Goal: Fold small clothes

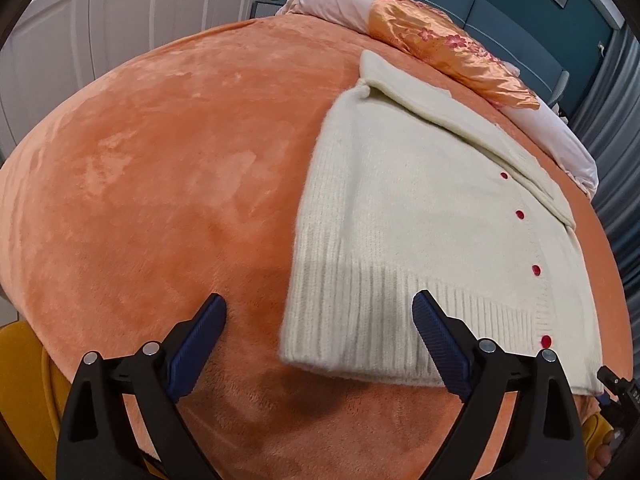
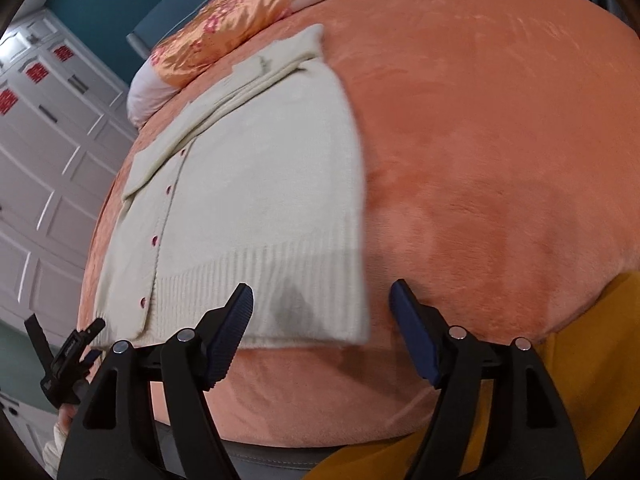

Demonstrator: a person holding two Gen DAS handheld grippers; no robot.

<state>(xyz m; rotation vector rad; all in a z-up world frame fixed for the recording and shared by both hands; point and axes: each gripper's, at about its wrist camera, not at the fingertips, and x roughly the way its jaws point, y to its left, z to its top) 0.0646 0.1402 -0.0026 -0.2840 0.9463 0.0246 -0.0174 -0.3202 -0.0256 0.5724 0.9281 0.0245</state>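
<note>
A cream knitted cardigan point(image 1: 420, 208) with red buttons lies flat on the orange plush bed cover point(image 1: 160, 180), its sleeves folded across the upper part. My left gripper point(image 1: 320, 300) hovers open over the near left corner of the ribbed hem, its blue pads apart and gripping nothing. In the right wrist view the same cardigan point(image 2: 260, 184) lies to the left. My right gripper point(image 2: 322, 290) stands open above the hem's near right corner, and its pads press on nothing. A black part of the other gripper shows at each view's edge.
An orange satin quilt with pink flowers point(image 1: 440, 44) and pale bedding lie at the head of the bed, before a teal headboard point(image 1: 520, 20). White wardrobe doors point(image 2: 48, 168) stand beside the bed. Yellow fabric point(image 2: 580, 340) shows at the near edge. Bare orange cover point(image 2: 480, 140) flanks the cardigan.
</note>
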